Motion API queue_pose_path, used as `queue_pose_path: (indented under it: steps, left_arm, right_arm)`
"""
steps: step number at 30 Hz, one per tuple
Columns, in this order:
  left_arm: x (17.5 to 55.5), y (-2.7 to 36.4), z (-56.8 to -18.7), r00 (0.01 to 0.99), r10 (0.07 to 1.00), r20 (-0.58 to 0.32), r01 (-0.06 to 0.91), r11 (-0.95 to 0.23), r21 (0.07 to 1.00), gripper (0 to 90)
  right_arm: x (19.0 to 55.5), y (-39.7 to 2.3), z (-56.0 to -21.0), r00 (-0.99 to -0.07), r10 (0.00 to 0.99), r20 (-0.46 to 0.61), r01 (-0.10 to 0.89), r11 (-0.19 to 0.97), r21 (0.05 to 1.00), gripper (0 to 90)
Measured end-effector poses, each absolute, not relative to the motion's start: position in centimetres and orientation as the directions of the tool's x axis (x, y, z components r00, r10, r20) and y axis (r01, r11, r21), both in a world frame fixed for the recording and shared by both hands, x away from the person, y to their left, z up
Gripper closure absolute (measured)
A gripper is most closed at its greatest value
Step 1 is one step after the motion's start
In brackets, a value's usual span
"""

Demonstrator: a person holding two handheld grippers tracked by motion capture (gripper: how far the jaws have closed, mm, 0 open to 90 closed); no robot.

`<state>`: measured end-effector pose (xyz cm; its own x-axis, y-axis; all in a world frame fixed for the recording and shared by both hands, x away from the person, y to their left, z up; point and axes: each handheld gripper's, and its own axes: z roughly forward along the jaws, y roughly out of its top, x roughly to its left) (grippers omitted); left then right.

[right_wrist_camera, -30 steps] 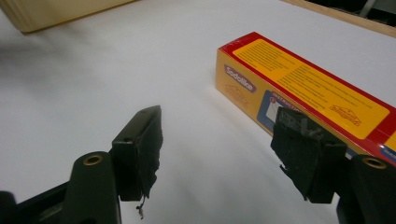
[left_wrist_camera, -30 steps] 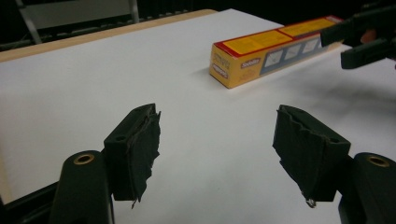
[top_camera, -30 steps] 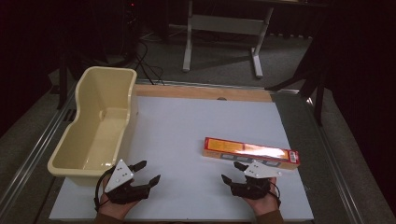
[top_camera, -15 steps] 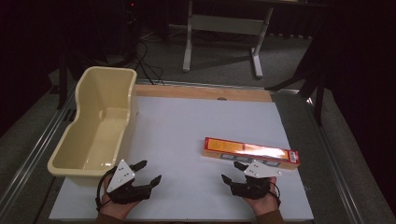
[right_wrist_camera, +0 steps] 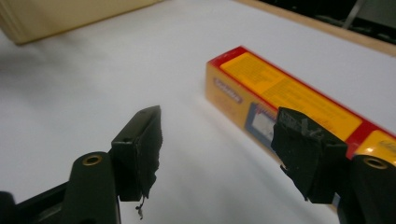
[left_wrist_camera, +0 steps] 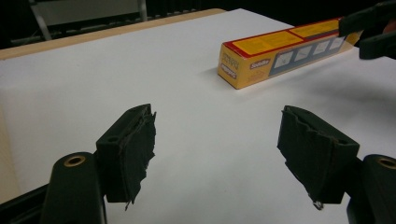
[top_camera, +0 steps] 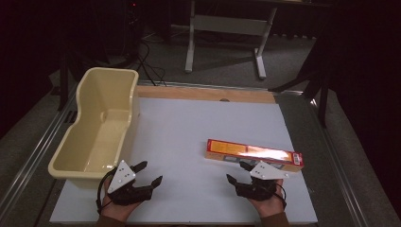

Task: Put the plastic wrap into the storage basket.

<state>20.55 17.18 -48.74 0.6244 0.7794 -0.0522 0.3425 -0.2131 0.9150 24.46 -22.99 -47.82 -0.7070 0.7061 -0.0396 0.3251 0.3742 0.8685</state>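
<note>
Long yellow-and-red cardboard box (top_camera: 254, 155) lies flat on the white tabletop (top_camera: 189, 137) in the high view, just ahead of my right gripper (top_camera: 242, 173), whose jaws are spread with nothing between them, while my left gripper (top_camera: 148, 174) sits equally spread near the corner of the cream plastic tub (top_camera: 97, 127). From my left gripper view, the box (left_wrist_camera: 280, 51) rests well apart beyond my parted jaws. From my right gripper view, it (right_wrist_camera: 285, 100) lies close in front, my jaws gaping beside it, not touching.
</note>
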Motion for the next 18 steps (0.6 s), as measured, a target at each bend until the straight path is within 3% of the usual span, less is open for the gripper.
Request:
queue_pose_path:
  steps: [18]
  left_arm:
    - [20.3,17.2,-48.8,0.609,0.792,-0.035,0.337,-0.218,0.916,27.1]
  right_arm:
    - [28.6,-26.8,-46.0,-0.622,0.78,-0.066,0.356,0.357,0.864,49.9]
